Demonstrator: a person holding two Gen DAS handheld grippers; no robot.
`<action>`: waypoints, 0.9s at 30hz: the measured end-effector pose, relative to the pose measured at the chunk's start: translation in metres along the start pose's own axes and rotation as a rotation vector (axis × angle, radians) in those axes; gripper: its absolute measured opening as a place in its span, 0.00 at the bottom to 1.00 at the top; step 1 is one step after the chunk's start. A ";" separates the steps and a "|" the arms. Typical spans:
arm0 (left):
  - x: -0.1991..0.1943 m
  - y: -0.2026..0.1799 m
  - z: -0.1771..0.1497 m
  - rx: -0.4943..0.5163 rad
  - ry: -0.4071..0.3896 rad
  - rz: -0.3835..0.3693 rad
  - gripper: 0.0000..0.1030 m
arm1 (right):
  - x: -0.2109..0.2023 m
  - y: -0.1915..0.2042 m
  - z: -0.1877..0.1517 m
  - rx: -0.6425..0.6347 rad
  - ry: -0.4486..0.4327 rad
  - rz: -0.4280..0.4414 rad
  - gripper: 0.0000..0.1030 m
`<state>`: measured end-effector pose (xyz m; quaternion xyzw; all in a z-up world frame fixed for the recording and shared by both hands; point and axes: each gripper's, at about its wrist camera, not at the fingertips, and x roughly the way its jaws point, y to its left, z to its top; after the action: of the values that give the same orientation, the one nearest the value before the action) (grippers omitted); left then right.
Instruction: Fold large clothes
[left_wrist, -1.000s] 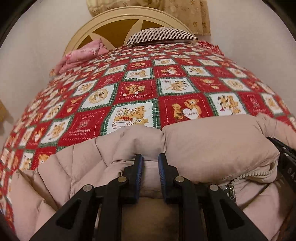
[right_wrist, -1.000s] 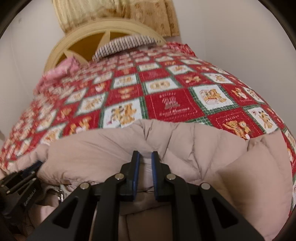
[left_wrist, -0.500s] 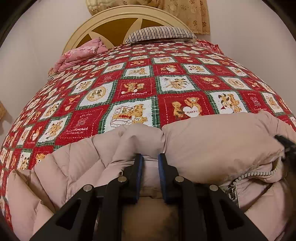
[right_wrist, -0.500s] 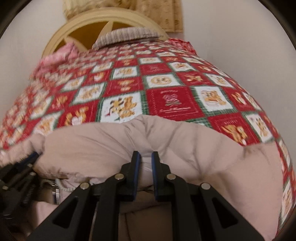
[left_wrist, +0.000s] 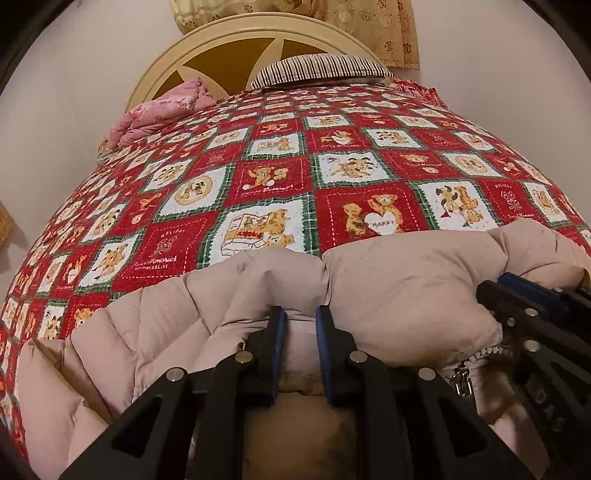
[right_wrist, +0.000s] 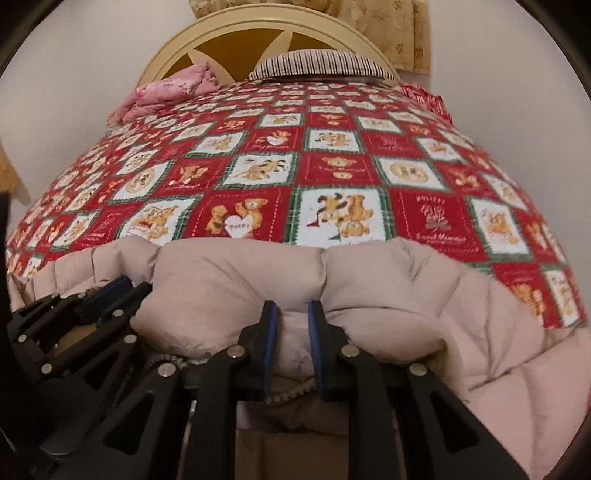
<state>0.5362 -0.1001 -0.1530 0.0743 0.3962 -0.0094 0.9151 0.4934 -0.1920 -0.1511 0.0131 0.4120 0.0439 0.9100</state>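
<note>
Lying bunched, puffy beige quilted jacket (left_wrist: 399, 280), seemingly zipped

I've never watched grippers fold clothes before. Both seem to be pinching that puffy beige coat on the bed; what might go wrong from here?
1. The right gripper has just been easing open with the puffy coat between its pads, so the slick, thick fabric could slip out.
2. The left gripper pinches only a small fold, which may pull free when lifted.
3. The open zipper lies close between both grippers and could snag.
</note>
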 end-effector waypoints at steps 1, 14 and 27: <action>0.000 0.000 0.000 0.002 0.001 0.002 0.18 | 0.004 0.001 0.000 -0.006 0.004 -0.008 0.19; -0.041 0.025 -0.001 -0.063 0.002 -0.147 0.18 | -0.099 -0.015 -0.022 -0.016 -0.162 0.004 0.63; -0.233 0.091 -0.172 -0.104 -0.072 -0.305 0.45 | -0.309 -0.109 -0.187 0.228 -0.265 0.025 0.68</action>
<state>0.2587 0.0047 -0.0876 -0.0345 0.3698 -0.1305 0.9193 0.1577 -0.3307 -0.0498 0.1269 0.2907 0.0059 0.9484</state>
